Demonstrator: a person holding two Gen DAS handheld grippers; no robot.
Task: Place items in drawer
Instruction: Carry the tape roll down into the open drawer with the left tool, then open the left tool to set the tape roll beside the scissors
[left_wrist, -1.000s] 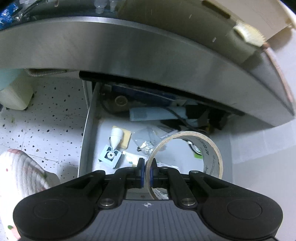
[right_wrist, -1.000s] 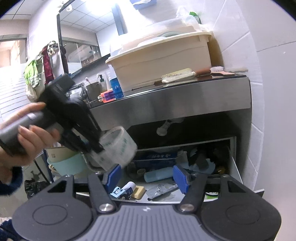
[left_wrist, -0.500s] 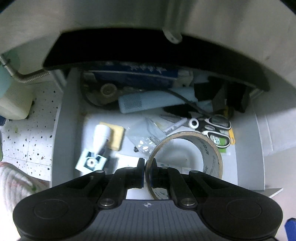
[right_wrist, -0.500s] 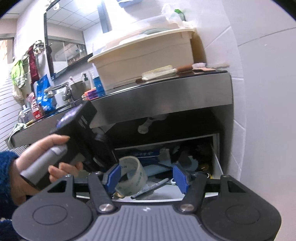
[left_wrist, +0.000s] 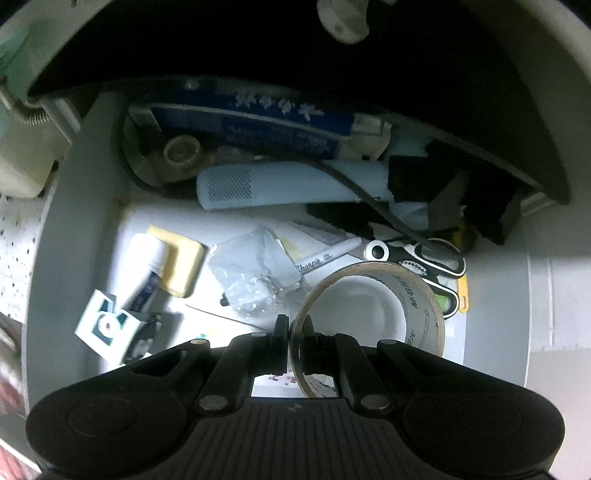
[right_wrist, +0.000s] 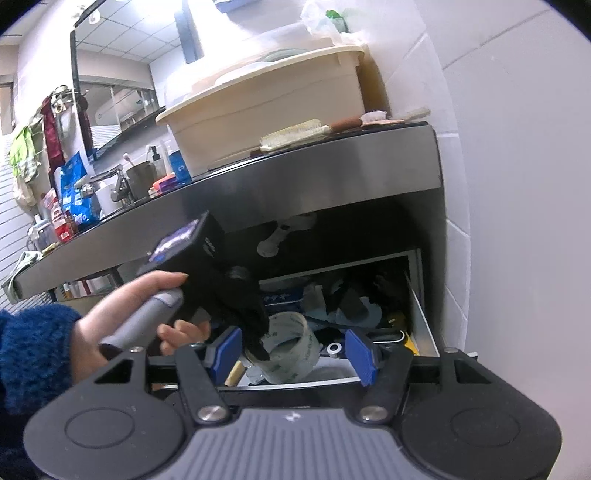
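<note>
My left gripper is shut on the rim of a roll of clear packing tape and holds it low inside the open white drawer. The right wrist view shows the same tape roll in the left gripper, down in the drawer under the steel counter. My right gripper is open and empty, in front of the drawer.
The drawer holds a Sharpie marker, scissors, a light blue tube, a plastic bag, a yellow sponge and a small tube in a box. A beige tub and brush sit on the counter.
My left gripper has gone down and forward under the counter into the drawer with the tape roll. The right gripper has stayed open, shifting only slightly.
</note>
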